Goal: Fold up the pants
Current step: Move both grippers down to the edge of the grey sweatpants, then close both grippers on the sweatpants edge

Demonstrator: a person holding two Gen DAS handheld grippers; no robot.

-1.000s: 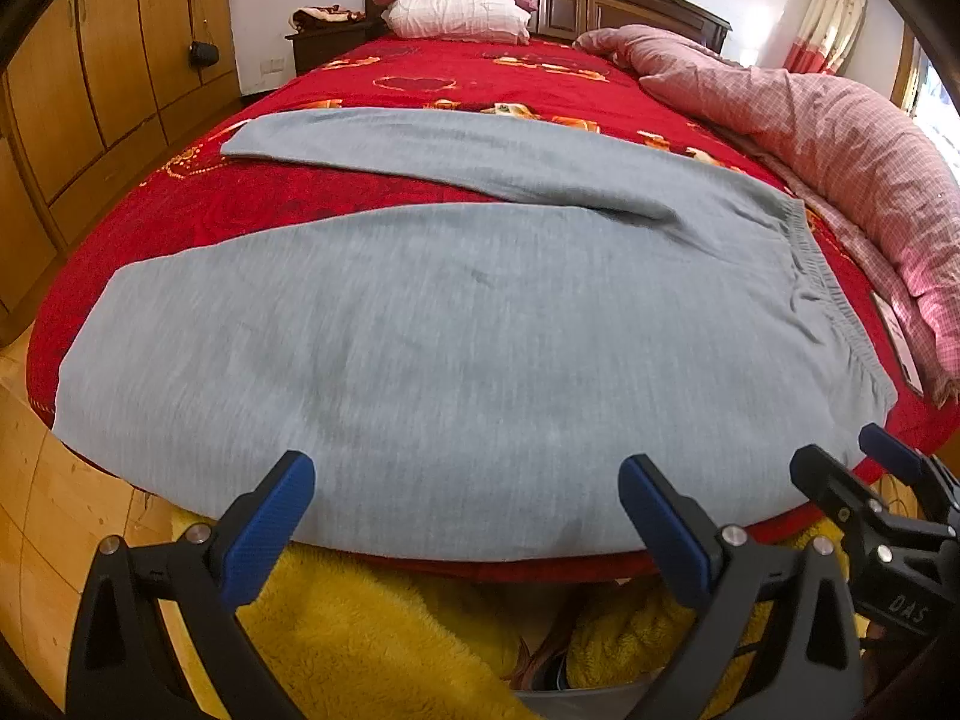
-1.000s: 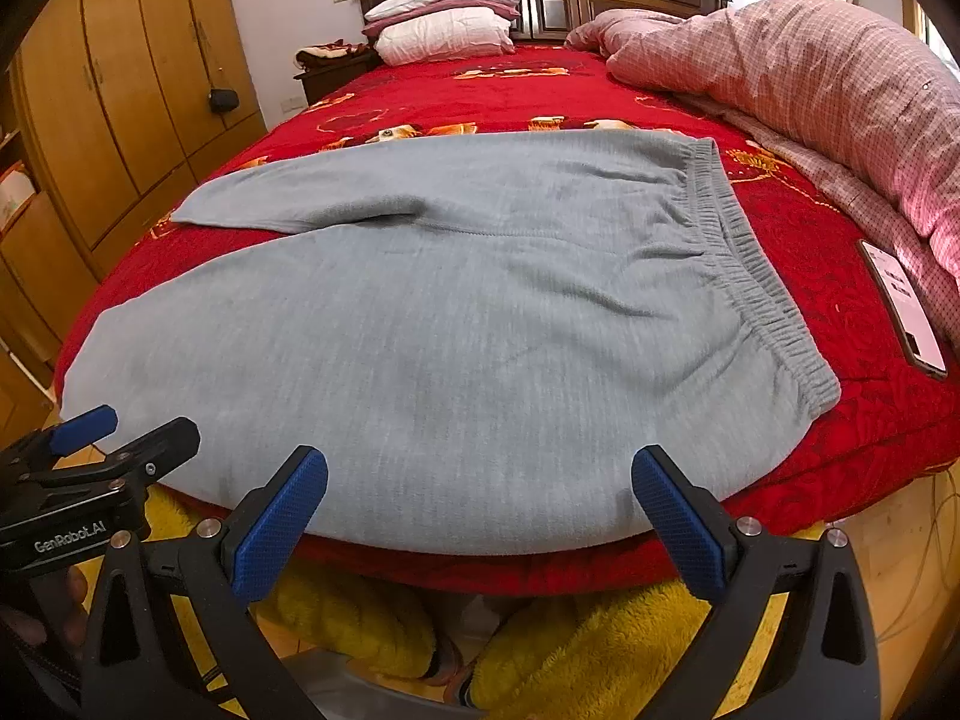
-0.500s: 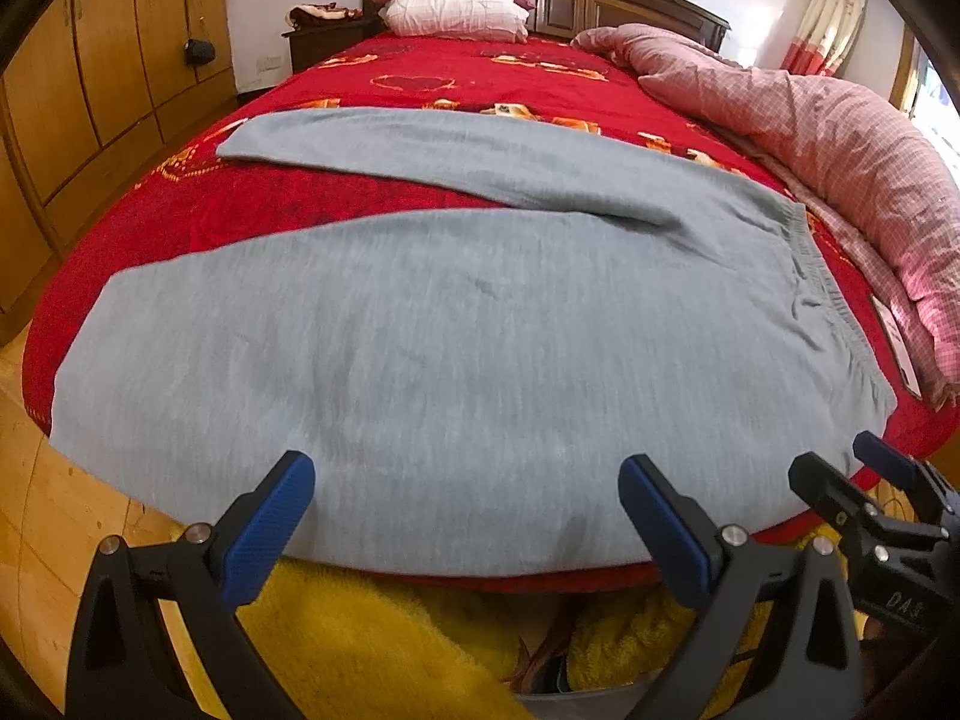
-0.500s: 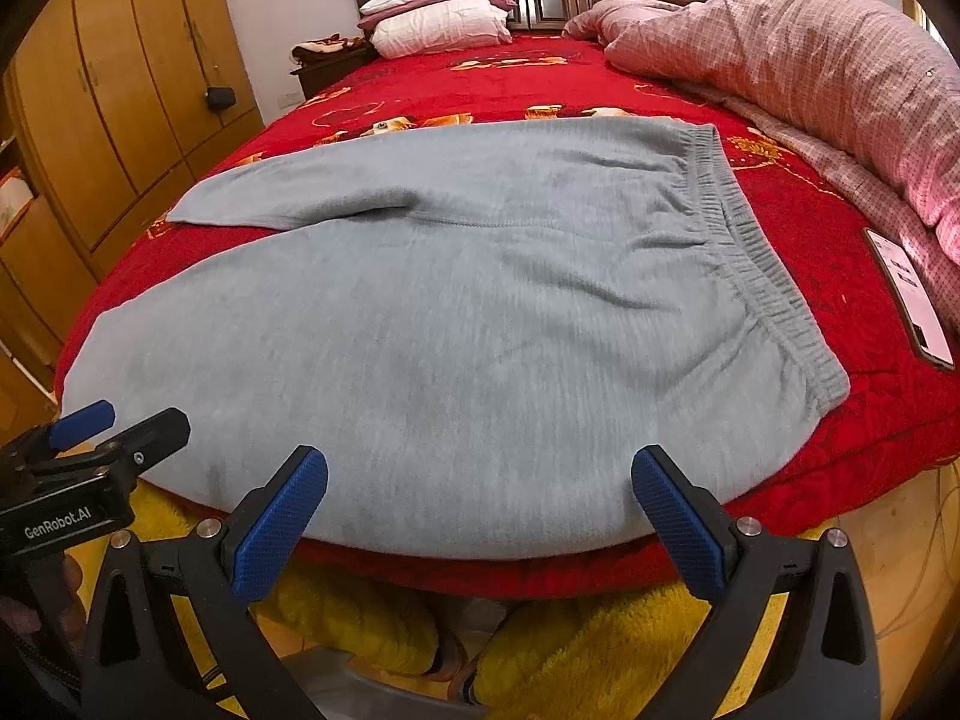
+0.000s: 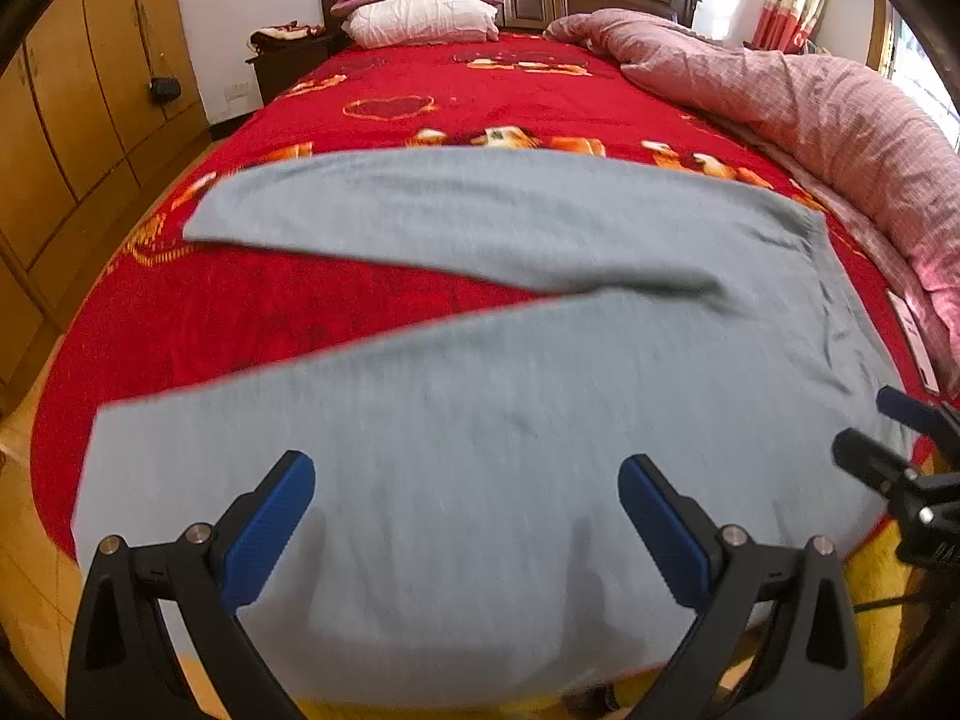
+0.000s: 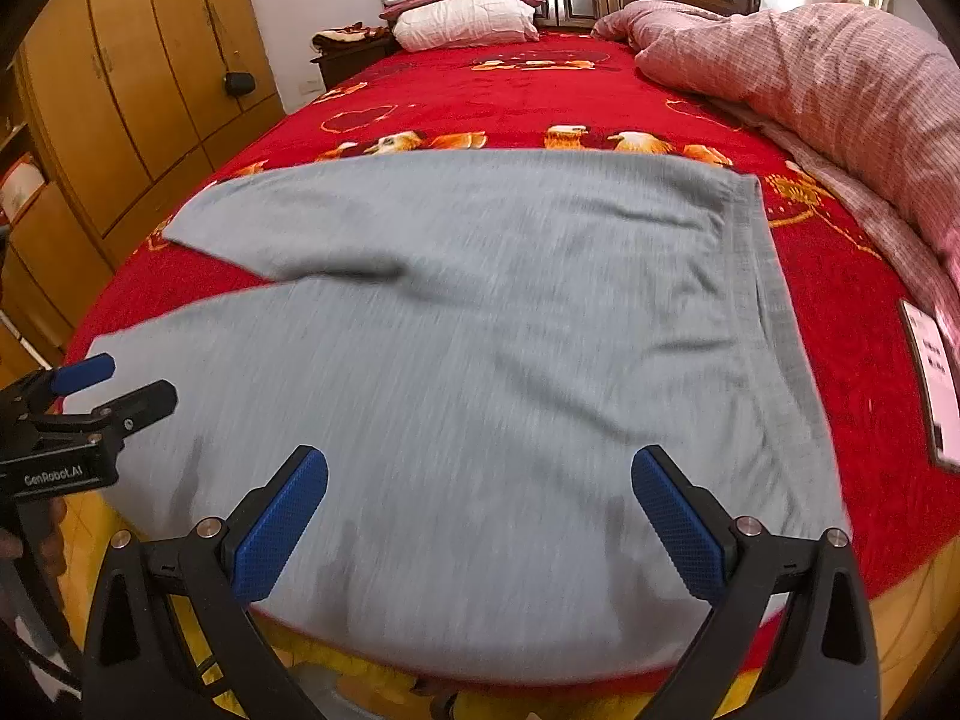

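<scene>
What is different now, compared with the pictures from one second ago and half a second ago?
Both grippers moved forward over the near edge of the grey pants: the left gripper and the right gripper now hang above the near leg, where before they were short of the bed edge. Nothing was grasped; both jaws stay open. The pants, pink quilt and phone lie as before.

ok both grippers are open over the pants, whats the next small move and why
Probably lower both onto the near leg's edge and pinch it: the left gripper and right gripper hover open over the grey pants, whose legs lie spread apart on the red bedspread, unfolded.
</scene>
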